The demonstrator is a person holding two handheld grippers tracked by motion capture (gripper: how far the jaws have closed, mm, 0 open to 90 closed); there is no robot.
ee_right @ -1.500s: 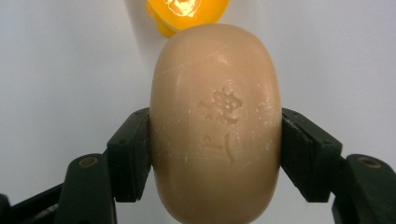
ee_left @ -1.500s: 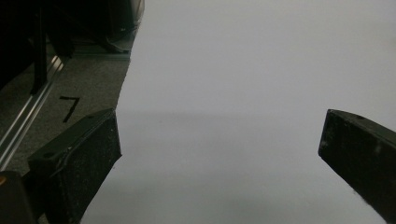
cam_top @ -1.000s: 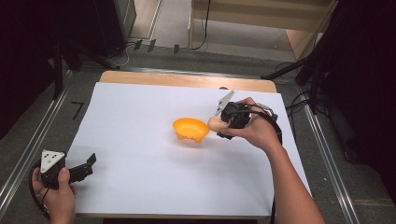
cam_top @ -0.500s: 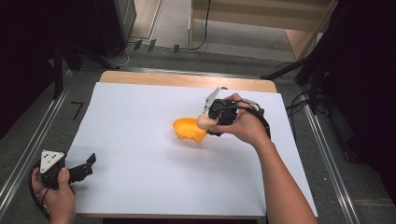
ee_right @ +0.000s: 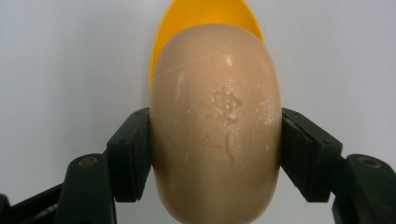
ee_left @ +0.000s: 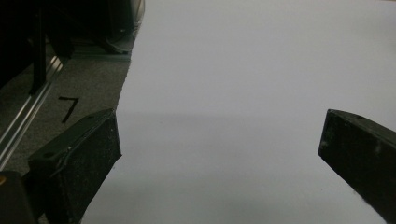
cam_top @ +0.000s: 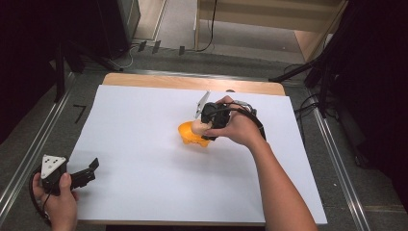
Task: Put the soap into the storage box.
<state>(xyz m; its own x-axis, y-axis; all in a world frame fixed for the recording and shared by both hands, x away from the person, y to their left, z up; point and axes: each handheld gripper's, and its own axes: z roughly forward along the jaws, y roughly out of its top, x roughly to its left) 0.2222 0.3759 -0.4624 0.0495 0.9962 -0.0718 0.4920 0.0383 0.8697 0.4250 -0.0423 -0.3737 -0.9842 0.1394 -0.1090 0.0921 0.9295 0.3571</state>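
A beige oval soap bar [ee_right: 215, 126] with an embossed mark is clamped between the jaws of my right gripper [ee_right: 215, 154], which is shut on it. Behind the bar lies an orange bowl [ee_right: 205, 18]. In the high view the right gripper [cam_top: 201, 129] holds the soap bar [cam_top: 198, 127] just above the orange bowl [cam_top: 188, 135] near the middle of the white sheet. My left gripper [cam_top: 89, 172] rests at the sheet's front left corner, open with nothing between its fingers; its own view shows the left gripper [ee_left: 219, 144] over bare white sheet.
The white sheet [cam_top: 144, 144] covers most of the wooden table [cam_top: 159, 82]. A grey floor with metal rails [cam_top: 29, 154] runs along the left side, and black stands and cables [cam_top: 317, 72] are at the right.
The right gripper has carried the soap bar leftward and now holds it over the orange bowl. The left gripper has stayed in place.
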